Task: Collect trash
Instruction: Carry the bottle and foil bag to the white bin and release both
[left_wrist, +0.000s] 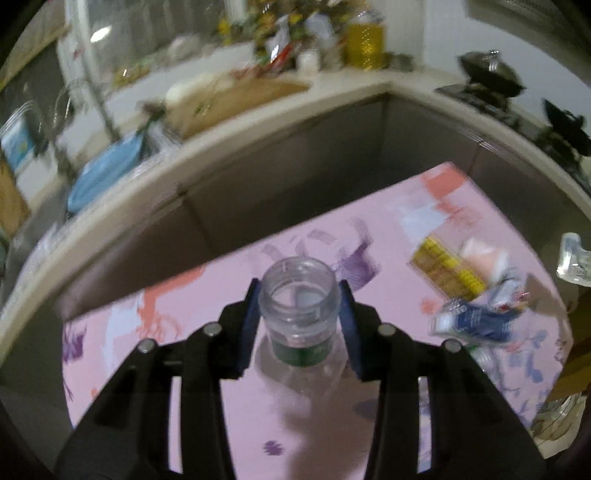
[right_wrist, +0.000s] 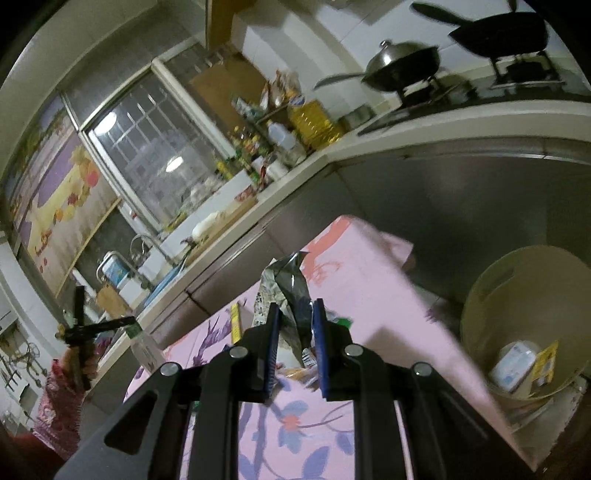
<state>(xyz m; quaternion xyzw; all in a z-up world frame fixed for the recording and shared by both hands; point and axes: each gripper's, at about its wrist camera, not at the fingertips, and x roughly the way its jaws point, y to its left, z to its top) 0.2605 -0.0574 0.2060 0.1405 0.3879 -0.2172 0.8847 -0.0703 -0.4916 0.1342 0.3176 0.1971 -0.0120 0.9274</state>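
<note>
My left gripper (left_wrist: 300, 291) is shut on the neck of a clear, uncapped plastic bottle (left_wrist: 299, 317) with a green label, held above the pink floral tablecloth (left_wrist: 207, 295). My right gripper (right_wrist: 296, 310) is shut on a crumpled silvery wrapper (right_wrist: 291, 280) that sticks up between its blue pads. To the right, below the table's edge, stands a beige bin (right_wrist: 517, 280) with a white pack and a yellow pack inside. In the right wrist view the bottle (right_wrist: 146, 347) shows at far left, beside a hand in a pink patterned sleeve (right_wrist: 62, 391).
More trash lies on the cloth: a blue-and-white wrapper (left_wrist: 476, 321), a yellow printed pack (left_wrist: 447, 269) and crumpled clear plastic (left_wrist: 574, 258). Beyond the table runs an L-shaped kitchen counter (left_wrist: 332, 99) with a cutting board, bottles, a sink and a stove with pans (right_wrist: 402, 66).
</note>
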